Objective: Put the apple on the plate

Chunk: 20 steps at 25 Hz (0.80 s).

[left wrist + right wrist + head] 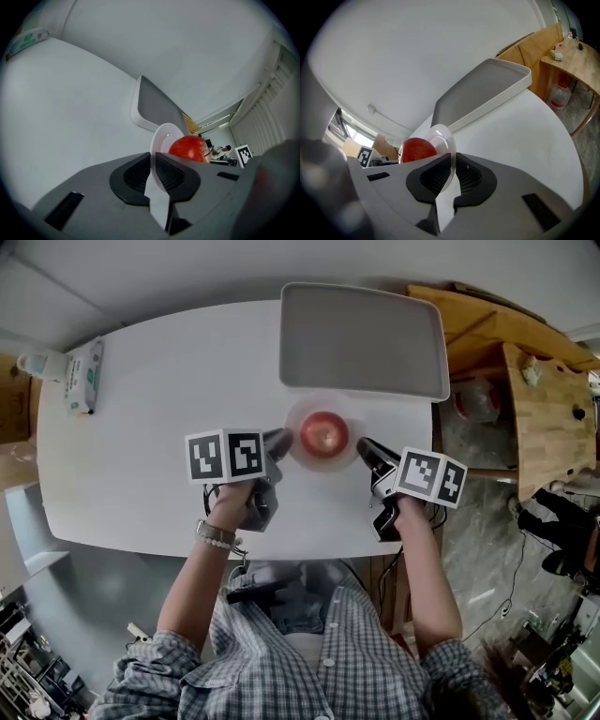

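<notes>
- The apple [324, 434] sits on the plate [323, 405] at the centre of the head view, just below the grey tray [361, 338].
- It lies between the tongs, with the left gripper [281, 442] to its left and the right gripper [364, 448] to its right; neither touches it.
- Each gripper's jaws are nearly closed and pinch the plate's thin rim.
- The apple is round with no clear long axis, and its pale hollow faces up.

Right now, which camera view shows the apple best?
The head view: the whole apple shows from above, sitting on the plate between the left gripper and right gripper, both clamped on its rim. Each gripper view shows only part of the apple, the rest hidden behind that gripper's own body.
</notes>
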Available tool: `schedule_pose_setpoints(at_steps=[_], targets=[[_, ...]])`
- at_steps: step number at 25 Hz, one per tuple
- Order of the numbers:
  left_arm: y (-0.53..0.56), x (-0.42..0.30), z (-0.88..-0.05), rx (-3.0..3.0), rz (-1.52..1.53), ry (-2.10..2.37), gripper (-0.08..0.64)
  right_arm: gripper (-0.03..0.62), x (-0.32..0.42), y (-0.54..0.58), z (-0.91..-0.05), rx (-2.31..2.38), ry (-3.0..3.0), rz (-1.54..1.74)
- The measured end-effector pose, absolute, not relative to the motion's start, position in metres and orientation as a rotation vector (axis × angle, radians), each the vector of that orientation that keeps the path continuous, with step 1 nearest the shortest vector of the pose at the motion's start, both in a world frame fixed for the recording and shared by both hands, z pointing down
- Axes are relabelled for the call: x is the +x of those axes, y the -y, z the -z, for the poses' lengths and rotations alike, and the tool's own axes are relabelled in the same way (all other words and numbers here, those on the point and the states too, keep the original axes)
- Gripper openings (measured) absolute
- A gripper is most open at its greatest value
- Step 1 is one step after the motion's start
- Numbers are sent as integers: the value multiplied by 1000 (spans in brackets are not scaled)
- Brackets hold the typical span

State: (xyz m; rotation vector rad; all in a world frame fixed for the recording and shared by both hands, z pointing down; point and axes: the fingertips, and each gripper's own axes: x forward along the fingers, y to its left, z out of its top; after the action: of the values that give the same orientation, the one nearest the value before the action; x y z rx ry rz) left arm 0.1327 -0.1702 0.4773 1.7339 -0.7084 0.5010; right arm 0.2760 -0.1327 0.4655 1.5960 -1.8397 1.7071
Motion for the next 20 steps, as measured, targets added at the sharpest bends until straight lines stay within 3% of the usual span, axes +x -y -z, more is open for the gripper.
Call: schedule_pose_setpoints(at_steps=[20], targets=[[253,174,-451,1832,-508,686,37,43,317,209,-445,1626,1909,-1724]])
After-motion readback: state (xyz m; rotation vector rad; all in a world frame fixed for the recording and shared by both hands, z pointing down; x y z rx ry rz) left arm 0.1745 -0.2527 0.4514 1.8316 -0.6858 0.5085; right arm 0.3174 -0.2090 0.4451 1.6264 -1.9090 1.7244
